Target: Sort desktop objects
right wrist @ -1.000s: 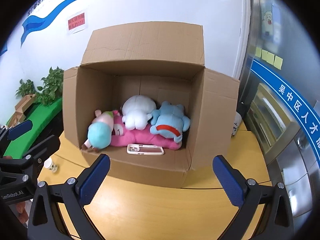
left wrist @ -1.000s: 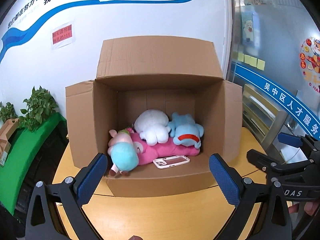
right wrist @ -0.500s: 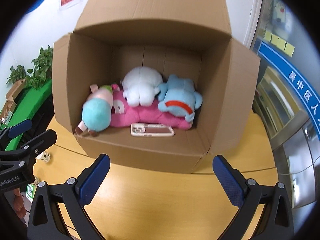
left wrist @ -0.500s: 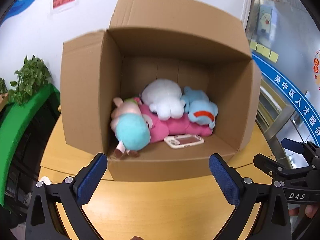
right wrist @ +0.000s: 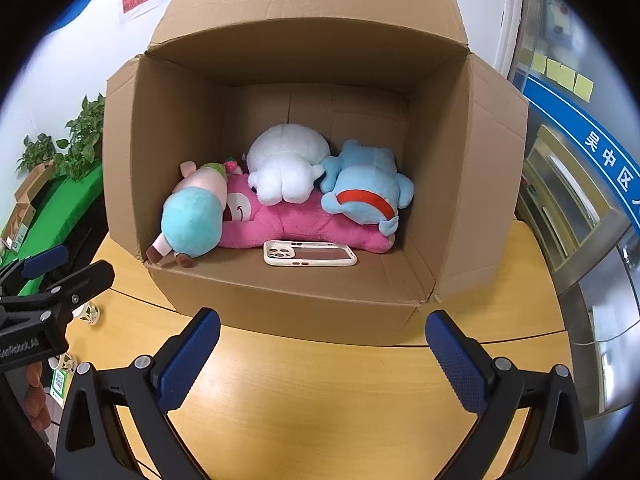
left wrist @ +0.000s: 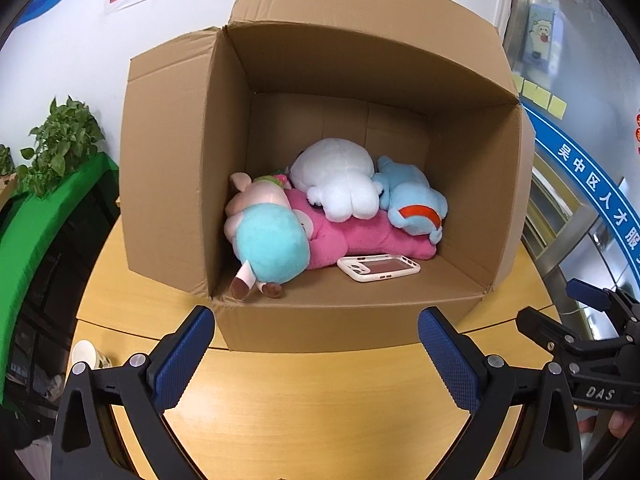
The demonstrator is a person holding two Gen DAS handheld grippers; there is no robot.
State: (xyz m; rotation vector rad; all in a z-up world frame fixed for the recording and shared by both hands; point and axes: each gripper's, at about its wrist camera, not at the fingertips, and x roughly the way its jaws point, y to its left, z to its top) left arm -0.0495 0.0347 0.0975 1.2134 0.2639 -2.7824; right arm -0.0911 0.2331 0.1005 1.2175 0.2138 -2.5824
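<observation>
From the left wrist, the cardboard box (left wrist: 172, 184) now fills more of the frame than a second ago, so the reach toward it is under way. The left gripper (left wrist: 316, 348) hangs spread and empty at bottom centre, below the phone case (left wrist: 378, 267).

From the right wrist, the box has likewise grown. The right gripper (right wrist: 322, 350) gapes empty, low centre; the soft toys (right wrist: 280, 196) lie mid-frame.

Phone case (right wrist: 309, 258) in box (right wrist: 304, 300), before plush toys (right wrist: 288, 176)
</observation>
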